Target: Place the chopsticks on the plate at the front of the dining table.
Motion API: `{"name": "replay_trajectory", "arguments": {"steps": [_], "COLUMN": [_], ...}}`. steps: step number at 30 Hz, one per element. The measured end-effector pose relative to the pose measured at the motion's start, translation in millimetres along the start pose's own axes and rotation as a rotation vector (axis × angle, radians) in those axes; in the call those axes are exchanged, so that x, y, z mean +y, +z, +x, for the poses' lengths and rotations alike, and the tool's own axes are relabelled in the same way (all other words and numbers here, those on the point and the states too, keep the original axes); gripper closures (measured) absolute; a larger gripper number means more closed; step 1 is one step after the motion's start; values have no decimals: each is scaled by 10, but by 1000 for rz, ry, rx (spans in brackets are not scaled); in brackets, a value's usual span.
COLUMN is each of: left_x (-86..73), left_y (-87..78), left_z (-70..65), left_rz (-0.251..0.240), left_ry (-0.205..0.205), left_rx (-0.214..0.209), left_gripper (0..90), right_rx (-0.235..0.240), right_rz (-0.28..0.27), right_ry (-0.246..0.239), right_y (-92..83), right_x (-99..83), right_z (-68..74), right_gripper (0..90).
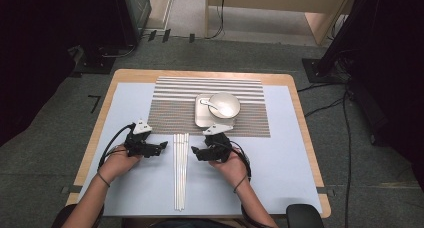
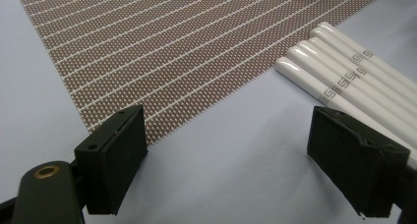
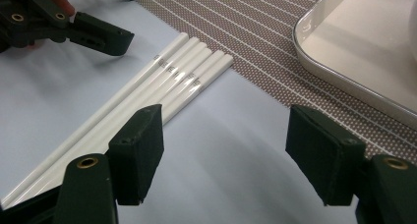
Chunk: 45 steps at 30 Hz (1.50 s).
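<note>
Chopsticks [image 1: 180,170] flat on table, between left gripper [image 1: 163,147] and right gripper [image 1: 195,152].

Five white chopsticks [image 3: 167,81] lie side by side in one bundle, going by the rounded ends in the right gripper view, though the high view blurs them and a sixth could be hidden. One striped placemat [image 1: 175,105] lies on the table, with one pale tray [image 1: 200,119] on it. One bowl [image 1: 226,104] sits on the tray, and one spoon [image 1: 212,105] rests in the bowl. Two handheld grippers are present, the left gripper [image 1: 162,147] and the right gripper [image 1: 196,152].
</note>
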<state>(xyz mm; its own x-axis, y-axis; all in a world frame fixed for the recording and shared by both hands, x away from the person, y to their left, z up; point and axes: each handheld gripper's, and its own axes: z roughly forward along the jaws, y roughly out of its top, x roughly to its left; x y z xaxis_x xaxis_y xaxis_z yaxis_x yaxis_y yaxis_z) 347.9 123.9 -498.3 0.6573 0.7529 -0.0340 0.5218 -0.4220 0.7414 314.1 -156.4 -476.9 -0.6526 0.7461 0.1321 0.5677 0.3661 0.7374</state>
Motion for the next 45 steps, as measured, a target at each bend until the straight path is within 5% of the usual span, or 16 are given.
{"name": "replay_trajectory", "arguments": {"steps": [45], "left_x": [0], "left_y": [0], "left_z": [-2], "left_rz": [1], "left_ry": [1], "left_rx": [0], "left_gripper": [146], "right_rx": [-2], "right_rz": [26], "right_ry": [-10], "right_y": [349], "right_x": [65], "right_z": [125], "right_gripper": [338]}}
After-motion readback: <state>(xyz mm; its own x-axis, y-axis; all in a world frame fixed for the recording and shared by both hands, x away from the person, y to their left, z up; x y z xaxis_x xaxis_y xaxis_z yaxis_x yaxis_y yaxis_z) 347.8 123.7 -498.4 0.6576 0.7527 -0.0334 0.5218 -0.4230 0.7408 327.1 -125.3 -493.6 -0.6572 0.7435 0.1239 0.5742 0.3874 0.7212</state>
